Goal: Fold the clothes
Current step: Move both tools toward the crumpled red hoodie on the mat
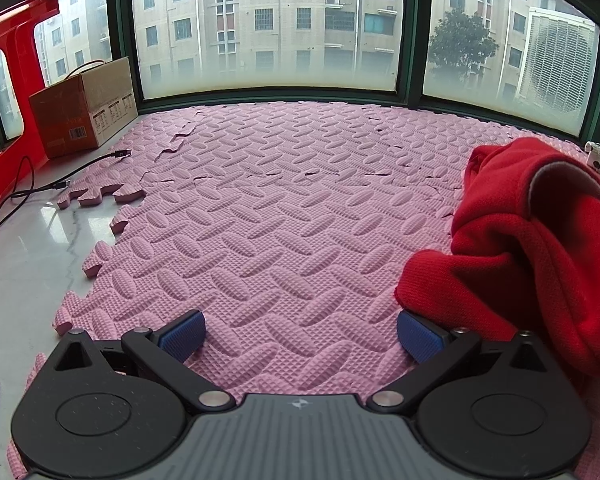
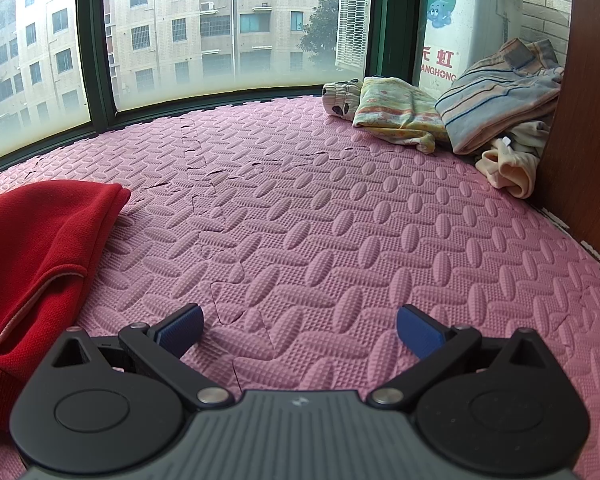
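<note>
A crumpled red garment (image 1: 532,248) lies on the pink foam mat (image 1: 280,200), at the right of the left wrist view. It also shows at the left of the right wrist view (image 2: 40,256). My left gripper (image 1: 300,336) is open and empty, just left of the garment, its right finger close to the cloth edge. My right gripper (image 2: 300,332) is open and empty over bare mat (image 2: 340,220), to the right of the garment.
A pile of folded and loose clothes (image 2: 460,108) sits at the far right by a wooden panel (image 2: 588,120). A cardboard box (image 1: 84,108), a black cable (image 1: 40,184) and a red frame (image 1: 8,80) stand at the left on bare marble sill. Windows run along the back.
</note>
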{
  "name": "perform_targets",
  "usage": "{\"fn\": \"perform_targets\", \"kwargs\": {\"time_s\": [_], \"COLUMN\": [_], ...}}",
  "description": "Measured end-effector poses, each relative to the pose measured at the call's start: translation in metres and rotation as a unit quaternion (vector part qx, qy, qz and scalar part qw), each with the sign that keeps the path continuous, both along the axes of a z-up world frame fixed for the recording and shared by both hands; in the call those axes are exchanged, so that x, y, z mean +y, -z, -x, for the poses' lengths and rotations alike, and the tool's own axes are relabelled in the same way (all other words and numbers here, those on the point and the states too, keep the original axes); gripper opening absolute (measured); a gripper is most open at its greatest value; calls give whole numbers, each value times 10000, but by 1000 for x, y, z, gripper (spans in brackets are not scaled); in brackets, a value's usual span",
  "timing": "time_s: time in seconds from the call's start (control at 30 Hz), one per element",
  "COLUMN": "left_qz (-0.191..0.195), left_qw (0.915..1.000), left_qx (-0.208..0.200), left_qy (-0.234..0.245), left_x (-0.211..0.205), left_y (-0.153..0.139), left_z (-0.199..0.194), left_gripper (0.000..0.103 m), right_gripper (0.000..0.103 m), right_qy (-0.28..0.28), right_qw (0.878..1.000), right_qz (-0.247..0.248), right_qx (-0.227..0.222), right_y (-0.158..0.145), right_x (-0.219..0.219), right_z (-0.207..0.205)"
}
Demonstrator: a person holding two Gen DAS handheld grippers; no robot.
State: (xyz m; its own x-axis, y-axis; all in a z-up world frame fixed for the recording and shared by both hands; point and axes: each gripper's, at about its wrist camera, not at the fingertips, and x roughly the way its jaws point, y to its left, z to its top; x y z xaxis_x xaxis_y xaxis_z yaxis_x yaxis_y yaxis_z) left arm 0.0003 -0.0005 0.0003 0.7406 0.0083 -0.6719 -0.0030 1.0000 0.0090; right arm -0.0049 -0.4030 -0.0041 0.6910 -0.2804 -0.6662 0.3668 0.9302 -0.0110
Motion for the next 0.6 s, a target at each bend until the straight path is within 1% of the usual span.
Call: {"fn": "perform_targets", "kwargs": {"time_s": [0.13,0.2,0.33,0.6], "left_qz": [17,95,47,38], "left_qw": [9999,9998,9995,9988], "left_qx": [84,32,222,329], "left_qy": [-64,-154,-223,-356], "left_x": [-1,0,-7,-18], "left_y": [-1,-3,-7,-15], "left_z": [-1,7,11,29], "left_gripper": [103,103,103,103], "right_gripper": [103,103,103,103], "right_qy": [-10,-20,-20,-22], "right_qw": [10000,10000,10000,10000], "right_qz": [0,-3,25,18], "right_qx": [4,-5,5,1], "right_y": [0,0,0,2], "right_x": [0,0,0,1], "right_z": [0,0,-1,-2]}}
